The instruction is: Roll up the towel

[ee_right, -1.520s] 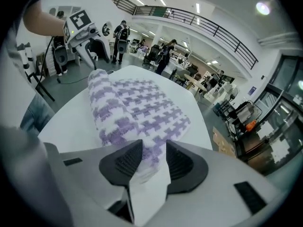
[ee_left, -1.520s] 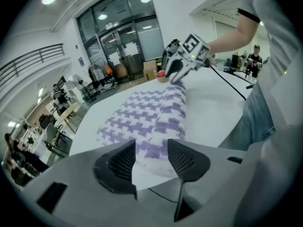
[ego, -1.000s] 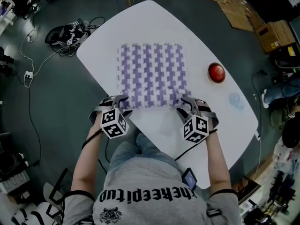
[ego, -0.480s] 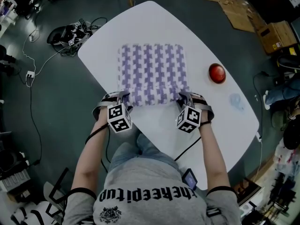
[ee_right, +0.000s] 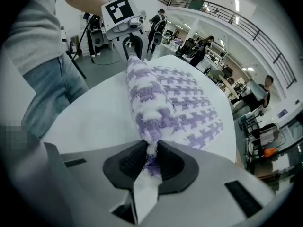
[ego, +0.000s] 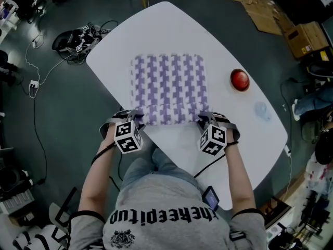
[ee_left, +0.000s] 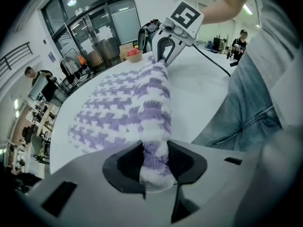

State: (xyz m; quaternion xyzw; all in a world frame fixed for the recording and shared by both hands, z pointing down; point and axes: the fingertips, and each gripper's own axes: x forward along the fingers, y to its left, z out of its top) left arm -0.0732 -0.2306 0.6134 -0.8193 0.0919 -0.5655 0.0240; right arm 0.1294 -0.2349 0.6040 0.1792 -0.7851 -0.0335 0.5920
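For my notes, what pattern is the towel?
Purple-and-white houndstooth towel, clearest in the head view.

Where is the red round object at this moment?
In the head view, the red round object sits on the white table, on the person's right side. It is to the right of the towel and apart from it.

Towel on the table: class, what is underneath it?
The towel lies flat on the white table, its near edge bunched upward. Only bare tabletop shows around it; anything beneath the cloth is covered.
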